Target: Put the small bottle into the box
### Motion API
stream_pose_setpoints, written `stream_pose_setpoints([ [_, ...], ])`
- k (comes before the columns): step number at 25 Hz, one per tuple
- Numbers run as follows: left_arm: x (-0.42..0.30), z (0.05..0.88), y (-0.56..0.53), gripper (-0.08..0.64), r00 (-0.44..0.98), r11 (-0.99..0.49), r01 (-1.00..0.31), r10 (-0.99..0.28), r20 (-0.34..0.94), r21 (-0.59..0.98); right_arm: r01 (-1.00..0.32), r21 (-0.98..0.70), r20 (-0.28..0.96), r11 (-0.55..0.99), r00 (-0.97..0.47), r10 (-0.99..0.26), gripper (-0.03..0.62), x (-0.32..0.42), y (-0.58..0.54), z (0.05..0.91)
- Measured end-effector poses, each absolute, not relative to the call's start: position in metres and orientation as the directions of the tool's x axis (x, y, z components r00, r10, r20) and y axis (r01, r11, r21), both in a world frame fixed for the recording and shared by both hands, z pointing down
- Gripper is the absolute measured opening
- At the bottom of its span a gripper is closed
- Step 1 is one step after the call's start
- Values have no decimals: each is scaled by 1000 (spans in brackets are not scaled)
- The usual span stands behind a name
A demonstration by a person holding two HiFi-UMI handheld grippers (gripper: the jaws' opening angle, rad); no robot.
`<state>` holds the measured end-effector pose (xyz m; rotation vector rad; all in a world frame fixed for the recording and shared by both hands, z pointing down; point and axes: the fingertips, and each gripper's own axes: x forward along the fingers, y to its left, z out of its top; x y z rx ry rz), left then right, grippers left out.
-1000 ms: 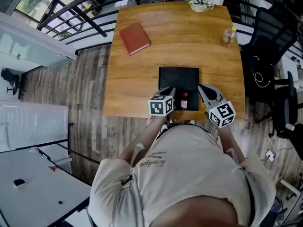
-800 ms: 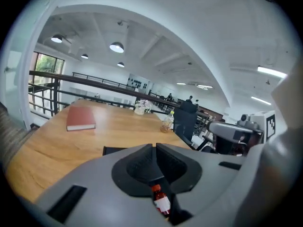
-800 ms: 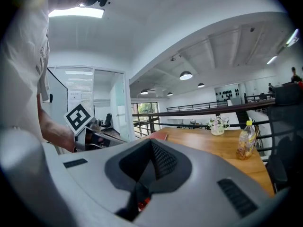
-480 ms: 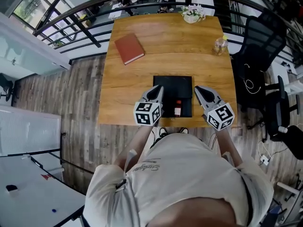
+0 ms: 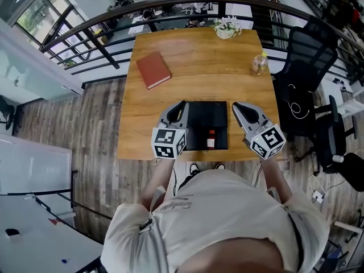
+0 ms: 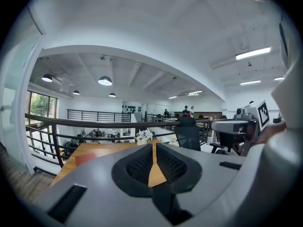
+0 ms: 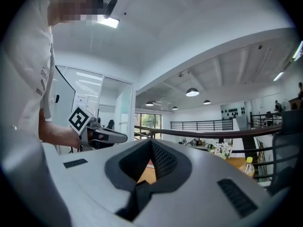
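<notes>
The small bottle [image 5: 211, 140], dark with a red label, stands inside the black box [image 5: 196, 115] near its front edge on the wooden table [image 5: 148, 124]. My left gripper [image 5: 182, 103] hovers just left of the box, shut with nothing in it; in the left gripper view its jaws [image 6: 153, 144] meet at the tip over the table. At the box's right side my right gripper [image 5: 235, 104] is held shut and empty too, and its tip [image 7: 150, 141] points across the table. Neither gripper touches the bottle.
A red book [image 5: 153, 70] lies at the table's far left. A flower pot [image 5: 226, 27] and a yellow-capped plastic bottle [image 5: 259, 63] stand at the far right. A black office chair [image 5: 307, 56] is to the right, and a dark railing [image 5: 114, 19] runs behind the table.
My left gripper has drawn back to the left, away from the bottle, which stays in the box. The right gripper has shifted slightly outward.
</notes>
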<state>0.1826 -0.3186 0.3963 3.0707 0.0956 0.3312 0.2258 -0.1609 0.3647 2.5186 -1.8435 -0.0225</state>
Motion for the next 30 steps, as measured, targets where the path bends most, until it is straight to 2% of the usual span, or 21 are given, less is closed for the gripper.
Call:
stream_pose_setpoints([
  [15, 195, 347, -341, 34, 992, -999, 14, 18, 129, 34, -928, 137, -160, -347, 325, -932, -6, 226, -167, 295],
  [30, 198, 349, -338, 34, 987, -998, 56, 61, 148, 38, -932, 110, -95, -345, 336, -937, -6, 220, -163, 320],
])
